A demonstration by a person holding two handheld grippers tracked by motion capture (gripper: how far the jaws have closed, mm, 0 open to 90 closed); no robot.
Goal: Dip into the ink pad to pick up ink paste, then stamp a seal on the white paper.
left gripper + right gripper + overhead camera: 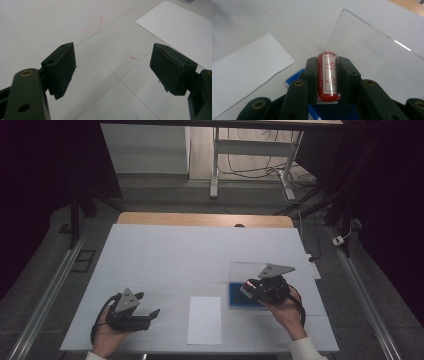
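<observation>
The table is carrying a white cover sheet that is leaving a strip of bare wood showing along the far edge. Thin seam lines and faint red pen marks are showing on the cover. A white paper sheet is lying flat near the front edge. Just beside it, a blue ink pad is resting with its clear lid standing open.
</observation>
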